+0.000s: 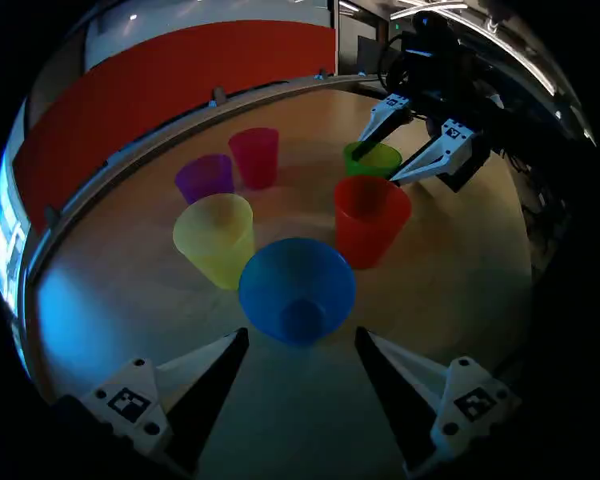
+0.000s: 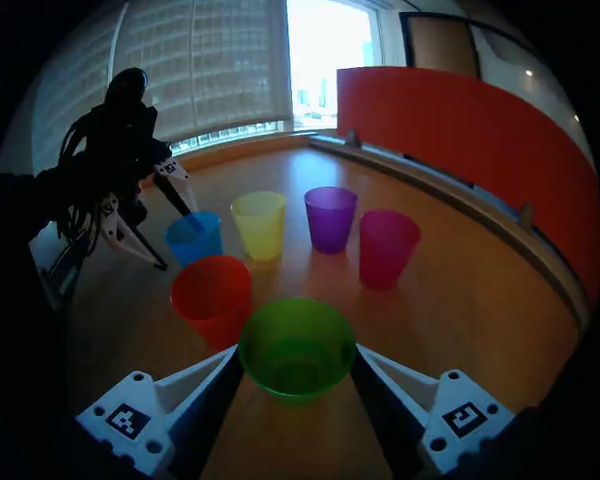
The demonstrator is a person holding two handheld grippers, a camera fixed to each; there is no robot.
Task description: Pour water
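On the wooden table (image 1: 460, 272) stand six plastic cups, one of each colour: blue cup (image 1: 298, 288), yellow cup (image 1: 214, 236), purple cup (image 1: 205, 178), pink cup (image 1: 254, 156), red cup (image 1: 370, 218) and green cup (image 2: 298, 344). All six are upright and close together in a loose ring, with a red partition (image 1: 180, 72) along the table's far edge.

There are two grippers, one at each end of the group. The left gripper (image 1: 300, 332) faces the blue cup with its jaws wide, one finger on each side and a little space between finger and cup. The right gripper (image 2: 297, 350) has the green cup between its jaws. The fingertips sit right at the rim on both sides, but I cannot tell whether they press on it.

By my reckoning the pouring has not begun: no cup is lifted or tilted, and no water is running. Whether any cup holds water is too dim to make out. What remains is to close on a cup, raise it, tip it over another and set it back down.
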